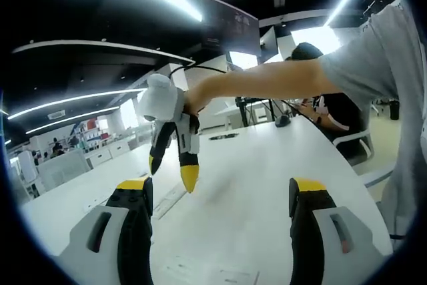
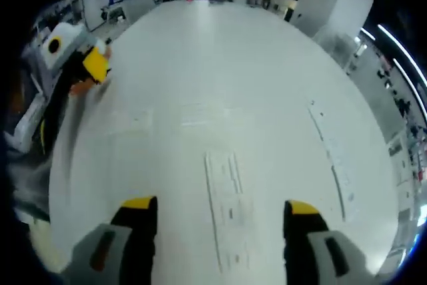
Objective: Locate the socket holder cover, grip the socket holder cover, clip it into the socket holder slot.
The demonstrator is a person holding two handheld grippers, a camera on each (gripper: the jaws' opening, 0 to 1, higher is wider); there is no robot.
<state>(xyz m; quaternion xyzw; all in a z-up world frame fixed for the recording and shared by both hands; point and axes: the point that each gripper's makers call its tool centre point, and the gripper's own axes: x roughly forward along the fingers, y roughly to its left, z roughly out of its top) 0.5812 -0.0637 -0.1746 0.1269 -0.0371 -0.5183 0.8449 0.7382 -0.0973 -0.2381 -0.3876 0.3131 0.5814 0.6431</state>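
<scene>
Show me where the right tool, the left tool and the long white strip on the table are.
right tool (image 1: 172, 167), left gripper view, between its yellow tips
left tool (image 2: 95, 65), right gripper view, yellow tip
long white strip (image 2: 227, 198), right gripper view, its middle

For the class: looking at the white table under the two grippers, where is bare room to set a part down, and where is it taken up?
Bare: the table beyond the long white strip and left of it, toward the left gripper. Taken: the strip between the right gripper jaws, and a thinner strip near the right edge.
</scene>
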